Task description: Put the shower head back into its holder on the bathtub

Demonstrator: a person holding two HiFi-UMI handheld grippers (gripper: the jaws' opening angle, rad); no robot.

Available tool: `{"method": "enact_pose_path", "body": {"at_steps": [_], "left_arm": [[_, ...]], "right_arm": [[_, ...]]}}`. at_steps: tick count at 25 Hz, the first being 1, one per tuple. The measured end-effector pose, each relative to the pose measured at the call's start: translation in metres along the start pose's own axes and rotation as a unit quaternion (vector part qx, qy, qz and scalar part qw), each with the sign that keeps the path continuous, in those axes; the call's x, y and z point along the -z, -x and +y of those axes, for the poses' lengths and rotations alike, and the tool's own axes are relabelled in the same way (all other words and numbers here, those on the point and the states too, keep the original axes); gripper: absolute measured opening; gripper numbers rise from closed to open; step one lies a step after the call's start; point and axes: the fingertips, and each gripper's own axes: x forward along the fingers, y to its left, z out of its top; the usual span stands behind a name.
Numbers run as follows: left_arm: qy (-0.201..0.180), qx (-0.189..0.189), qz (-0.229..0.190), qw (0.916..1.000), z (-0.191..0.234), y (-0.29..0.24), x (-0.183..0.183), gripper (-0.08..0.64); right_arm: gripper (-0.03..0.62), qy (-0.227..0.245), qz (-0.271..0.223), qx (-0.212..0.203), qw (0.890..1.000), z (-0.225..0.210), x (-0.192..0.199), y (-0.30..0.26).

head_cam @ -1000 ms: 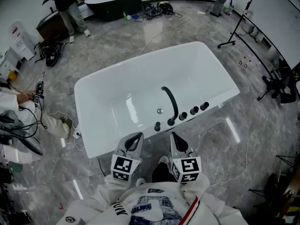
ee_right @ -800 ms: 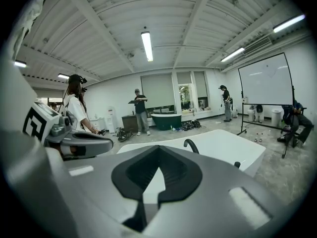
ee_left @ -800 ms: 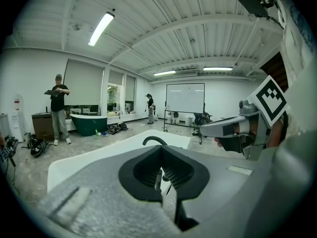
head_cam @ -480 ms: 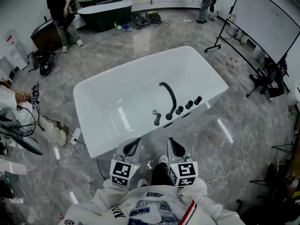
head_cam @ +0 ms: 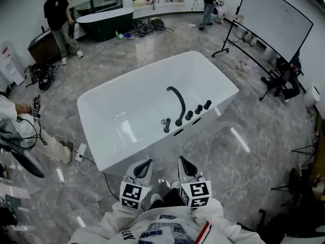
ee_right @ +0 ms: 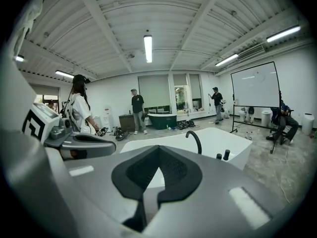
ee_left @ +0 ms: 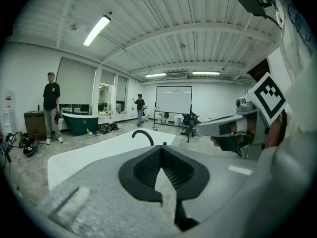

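Note:
The white bathtub (head_cam: 101, 98) stands across the middle of the head view. On its near rim are a black arched faucet (head_cam: 177, 103), a row of black knobs (head_cam: 198, 110) and a short black upright piece (head_cam: 166, 124); whether that piece is the shower head I cannot tell. My left gripper (head_cam: 146, 162) and right gripper (head_cam: 181, 160) are side by side close to my body, a stretch of floor short of the tub. Both are shut with nothing between the pads. In the left gripper view the left gripper (ee_left: 161, 148) points at the faucet (ee_left: 143, 135). The right gripper (ee_right: 159, 148) points at the tub (ee_right: 213, 140).
Grey marble floor surrounds the tub, with a cable (head_cam: 89, 159) at its left corner. A seated person (head_cam: 20, 121) is at the left. A whiteboard on a stand (head_cam: 269, 22) stands at the back right. A dark green tub (head_cam: 104, 17) and standing people (head_cam: 53, 14) are at the back.
Both grippers have drawn back from the tub together, still shut. The tub now sits farther off and higher in the head view, with more floor in front of it.

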Motion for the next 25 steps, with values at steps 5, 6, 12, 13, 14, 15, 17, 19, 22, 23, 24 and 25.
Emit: {"method": "enact_pose_path", "body": {"at_steps": [5,6,12,13,14,15,17,19,22,23,24,25], "left_arm": [[-0.002,-0.003,-0.003,1.0,-0.008,0.001,-0.009,0.002],[-0.002,-0.007,-0.003,1.0,-0.007,0.001,-0.01,0.002],[0.0,-0.022,0.004,0.9997,-0.011,0.0,-0.012,0.002],[0.0,-0.024,0.005,0.9997,-0.012,-0.002,-0.012,0.002],[0.0,-0.025,0.005,0.9997,-0.015,-0.004,-0.013,0.002],[0.0,-0.025,0.005,0.9997,-0.018,-0.006,-0.015,0.002],[-0.005,-0.025,0.004,0.9997,-0.025,-0.011,-0.018,0.002],[-0.013,-0.025,0.001,0.9996,-0.03,-0.014,-0.02,0.002],[-0.015,-0.027,-0.001,0.9995,-0.033,-0.017,-0.019,0.002],[-0.015,-0.027,-0.001,0.9995,-0.033,-0.017,-0.019,0.002],[-0.014,-0.028,-0.002,0.9995,-0.033,-0.018,-0.02,0.002],[-0.014,-0.029,-0.002,0.9995,-0.033,-0.019,-0.021,0.002]], "right_arm": [[0.005,0.003,0.002,-0.005,1.0,-0.002,-0.003,0.003],[0.005,0.003,0.002,-0.008,1.0,-0.001,-0.003,0.003],[0.005,0.001,0.004,-0.02,1.0,-0.008,-0.002,0.007],[0.005,0.001,0.004,-0.022,1.0,-0.011,-0.001,0.008],[0.005,0.0,0.003,-0.023,1.0,-0.014,-0.001,0.01],[0.005,-0.001,0.003,-0.023,1.0,-0.017,-0.001,0.011],[0.005,-0.003,0.002,-0.024,1.0,-0.024,-0.002,0.013],[0.005,-0.003,0.002,-0.025,1.0,-0.029,-0.001,0.014],[0.005,-0.003,0.001,-0.027,1.0,-0.032,0.001,0.014],[0.005,-0.003,0.0,-0.027,1.0,-0.033,0.0,0.014],[0.005,-0.002,-0.001,-0.027,1.0,-0.034,-0.001,0.014],[0.005,-0.003,-0.002,-0.027,1.0,-0.036,-0.002,0.015]]}}
